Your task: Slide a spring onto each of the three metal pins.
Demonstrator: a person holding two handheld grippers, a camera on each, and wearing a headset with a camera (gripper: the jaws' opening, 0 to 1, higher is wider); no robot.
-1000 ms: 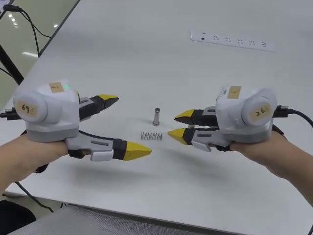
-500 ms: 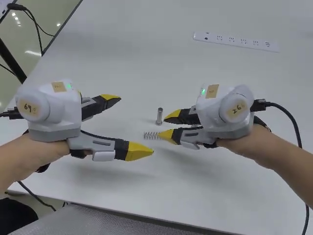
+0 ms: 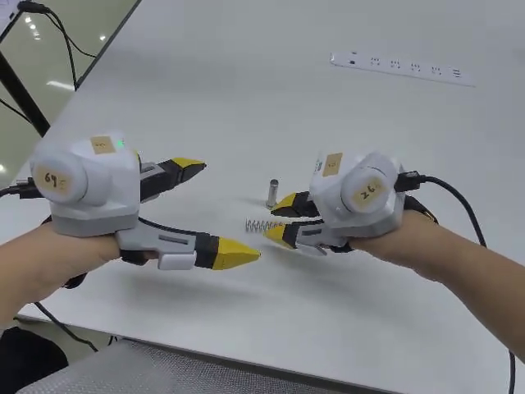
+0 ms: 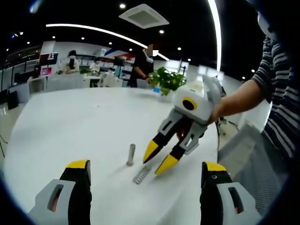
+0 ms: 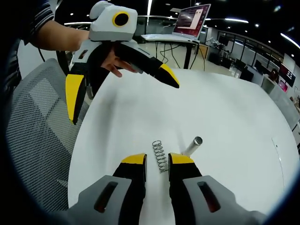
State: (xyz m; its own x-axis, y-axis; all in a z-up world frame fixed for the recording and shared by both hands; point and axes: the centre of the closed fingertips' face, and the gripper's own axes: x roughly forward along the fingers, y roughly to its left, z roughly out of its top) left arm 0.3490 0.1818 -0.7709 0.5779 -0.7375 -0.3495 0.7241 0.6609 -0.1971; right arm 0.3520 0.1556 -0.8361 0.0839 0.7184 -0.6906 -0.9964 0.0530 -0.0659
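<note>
One short metal pin (image 3: 272, 193) stands upright on the white table (image 3: 246, 98). A small spring (image 3: 257, 225) lies flat just in front of it. My right gripper (image 3: 277, 222) is open by a narrow gap, its yellow tips at the spring's right end. In the right gripper view the spring (image 5: 160, 154) runs forward from between my right gripper's (image 5: 157, 159) tips, with the pin (image 5: 192, 146) just to the right. My left gripper (image 3: 217, 212) hovers wide open to the spring's left, holding nothing. In the left gripper view, the spring (image 4: 141, 174) and pin (image 4: 131, 154) lie ahead of my left gripper (image 4: 146, 166).
A white power strip (image 3: 402, 69) lies at the table's far right. Black cables (image 3: 49, 41) hang past the table's left edge. The near table edge runs just below both hands. A grey mesh chair (image 5: 37, 140) stands beside the table.
My right gripper has moved left and slightly down until its tips reach the spring's end. The left gripper has stayed put, still wide open.
</note>
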